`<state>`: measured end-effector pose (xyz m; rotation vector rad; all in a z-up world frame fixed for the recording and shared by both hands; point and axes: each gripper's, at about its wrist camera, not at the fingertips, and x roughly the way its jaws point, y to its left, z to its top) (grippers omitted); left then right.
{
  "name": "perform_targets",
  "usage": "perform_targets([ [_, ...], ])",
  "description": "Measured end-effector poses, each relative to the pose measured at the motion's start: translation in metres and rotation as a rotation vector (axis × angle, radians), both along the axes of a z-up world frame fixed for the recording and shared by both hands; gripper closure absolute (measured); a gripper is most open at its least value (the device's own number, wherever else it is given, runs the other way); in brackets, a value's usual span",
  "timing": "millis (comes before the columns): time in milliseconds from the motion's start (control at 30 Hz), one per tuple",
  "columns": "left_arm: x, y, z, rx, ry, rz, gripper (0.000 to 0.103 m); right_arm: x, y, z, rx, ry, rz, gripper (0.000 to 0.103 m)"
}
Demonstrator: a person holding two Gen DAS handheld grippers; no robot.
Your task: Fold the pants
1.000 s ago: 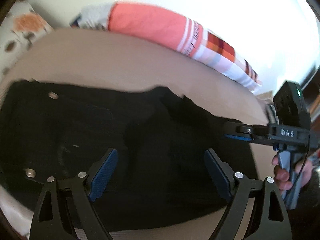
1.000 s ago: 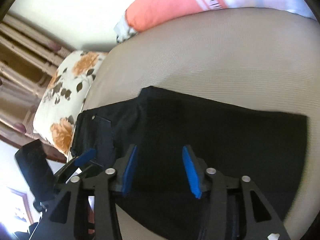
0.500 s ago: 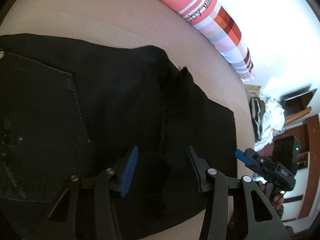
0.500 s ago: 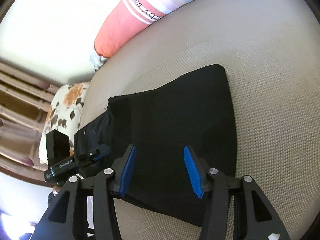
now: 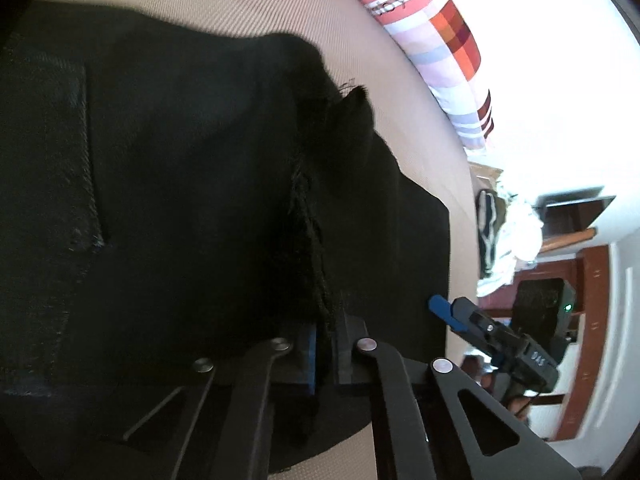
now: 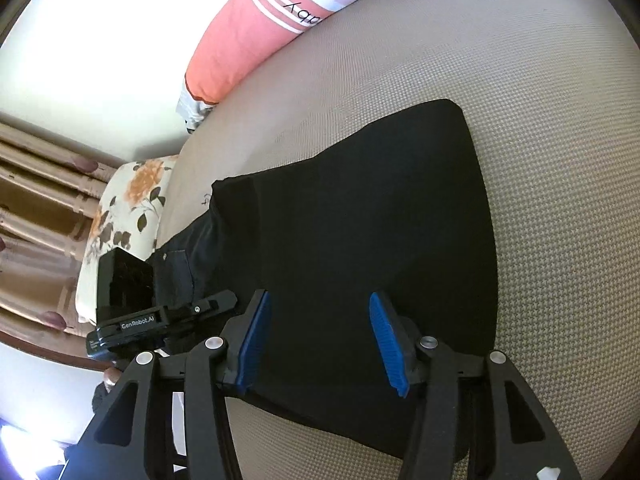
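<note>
Black pants (image 6: 360, 240) lie flat on the beige bed (image 6: 560, 160). Left gripper (image 5: 325, 354) clamped on a frayed fold of them. Right gripper (image 6: 320, 340) held apart over a leg, gripping nothing. Pink pillow (image 6: 248, 48) beyond.

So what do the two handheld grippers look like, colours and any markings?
Both are black plastic with silver rivets and ribbed blue pads. The left gripper carries a boxy black module and white "GenRobot.AI" lettering; the right gripper shows a green light on its module.
</note>
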<state>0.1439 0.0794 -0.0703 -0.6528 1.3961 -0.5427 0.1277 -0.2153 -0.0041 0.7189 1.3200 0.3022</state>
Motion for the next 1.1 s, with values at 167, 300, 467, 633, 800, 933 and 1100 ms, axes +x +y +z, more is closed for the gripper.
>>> perform_targets([
  [167,-0.008,0.002,0.022,0.018,-0.089,0.028,0.1,0.0,0.004,0.002,-0.005,-0.007,0.003,0.053],
  [300,-0.016,0.013,0.022,0.036,-0.103,0.043,0.1,0.0,0.008,-0.001,-0.019,-0.005,0.019,0.053],
  [467,-0.02,0.016,0.006,0.119,-0.108,0.023,0.099,0.0,0.017,-0.003,-0.071,-0.013,0.044,0.055],
  [633,-0.023,0.005,0.02,0.293,-0.208,-0.024,0.09,0.005,0.029,0.0,-0.186,-0.051,0.108,0.055],
  [800,-0.023,-0.007,0.052,0.536,-0.429,-0.007,0.083,0.024,0.025,0.017,-0.382,-0.17,0.115,0.055],
  [933,-0.006,-0.021,0.056,0.536,-0.487,-0.043,0.071,0.047,0.024,0.015,-0.504,-0.219,0.15,0.056],
  [1100,0.022,-0.044,0.036,0.562,-0.478,-0.105,0.071,0.068,0.023,-0.003,-0.586,-0.19,0.168,0.056],
])
